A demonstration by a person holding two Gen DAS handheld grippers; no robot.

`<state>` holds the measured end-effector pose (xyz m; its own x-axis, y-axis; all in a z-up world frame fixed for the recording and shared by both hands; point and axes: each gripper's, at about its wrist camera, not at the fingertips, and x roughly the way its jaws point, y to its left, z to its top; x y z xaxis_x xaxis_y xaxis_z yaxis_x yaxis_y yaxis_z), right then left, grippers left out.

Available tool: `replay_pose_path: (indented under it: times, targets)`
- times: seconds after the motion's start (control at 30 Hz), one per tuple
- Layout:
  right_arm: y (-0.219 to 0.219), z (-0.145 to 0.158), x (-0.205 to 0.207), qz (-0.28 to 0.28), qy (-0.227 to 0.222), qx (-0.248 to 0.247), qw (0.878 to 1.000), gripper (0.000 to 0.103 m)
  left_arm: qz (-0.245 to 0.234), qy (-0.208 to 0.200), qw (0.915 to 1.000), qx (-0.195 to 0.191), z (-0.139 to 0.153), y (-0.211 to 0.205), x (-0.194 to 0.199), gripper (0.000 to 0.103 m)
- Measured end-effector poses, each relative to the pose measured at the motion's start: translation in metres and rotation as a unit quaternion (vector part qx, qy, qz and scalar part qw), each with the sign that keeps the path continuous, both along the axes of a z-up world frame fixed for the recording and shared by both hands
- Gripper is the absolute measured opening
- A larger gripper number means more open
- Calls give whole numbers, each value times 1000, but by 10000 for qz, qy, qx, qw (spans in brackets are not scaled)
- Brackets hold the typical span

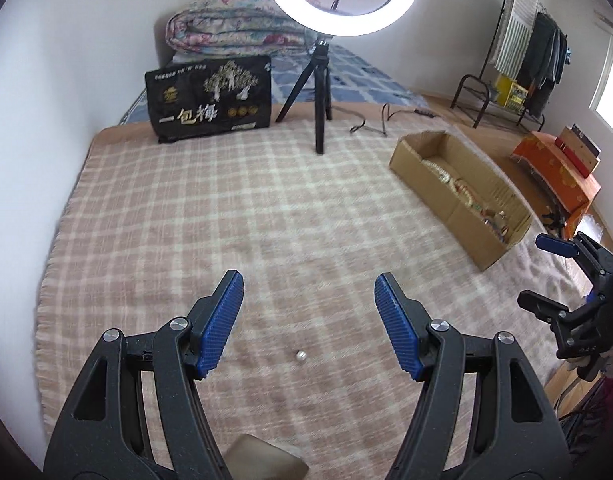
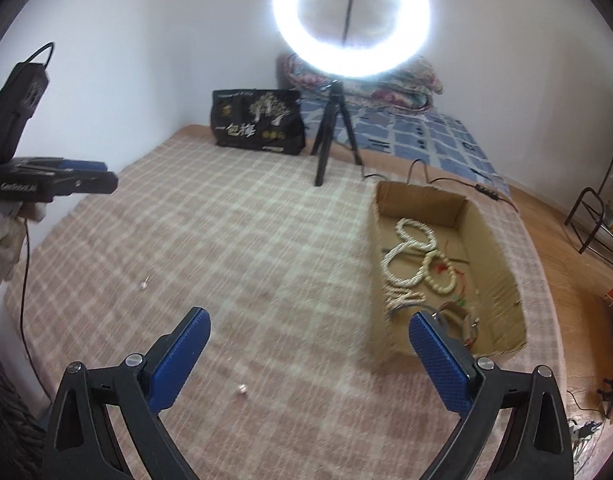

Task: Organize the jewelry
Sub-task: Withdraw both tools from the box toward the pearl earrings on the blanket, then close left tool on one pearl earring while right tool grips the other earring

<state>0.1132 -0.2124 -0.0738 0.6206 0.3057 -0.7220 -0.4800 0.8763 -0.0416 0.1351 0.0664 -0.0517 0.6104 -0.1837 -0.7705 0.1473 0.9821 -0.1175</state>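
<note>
Cardboard is the anchor here: the open box (image 2: 458, 200) sits on the plaid blanket (image 1: 226, 220) that covers the bed, in front of the ring light's tripod (image 1: 320, 92), its top cut away so pieces can be dropped straight in. Inside lie several pale bead strings (image 2: 410, 248), coiled and overlapping along the floor of the box, with thinner bangles (image 2: 458, 316) and bits of red and green cord at its near end.

Two small pearl-like beads are outside the box, well apart from it on the blanket: one (image 1: 300, 356) lies between the spread tips of the left gripper (image 1: 308, 304), the other (image 2: 241, 389) between those of the right gripper (image 2: 310, 340).

Both sets of jaws stand wide apart and grip nothing, probably readied to pinch these strays. The left gripper looks best lined up.
</note>
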Motion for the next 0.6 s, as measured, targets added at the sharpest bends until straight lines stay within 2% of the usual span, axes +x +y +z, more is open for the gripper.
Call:
replay_pose_path:
  times: [0.1, 0.27, 0.33, 0.43, 0.53, 0.6]
  targets:
    - [10, -15, -8, 298, 145, -85, 9994, 84, 23, 204, 9998, 56, -15, 3, -5, 70]
    - [29, -40, -20, 904, 403, -340, 9945, 67, -6, 546, 9985, -96, -43, 1, -18, 70]
    - [37, -51, -24, 1132, 479, -469, 9913, 63, 47, 700, 9974, -187, -54, 0, -21, 70]
    - [43, -62, -28, 1345, 511, -591, 9878, 56, 117, 884, 9956, -270, -69, -3, -23, 70]
    - [41, -73, -23, 1429, 763, -496, 9855, 46, 154, 1022, 9943, -268, -80, -5, -23, 62]
    - [37, -79, -15, 1352, 943, -411, 9855, 41, 176, 1064, 9938, -259, -84, -6, -21, 62]
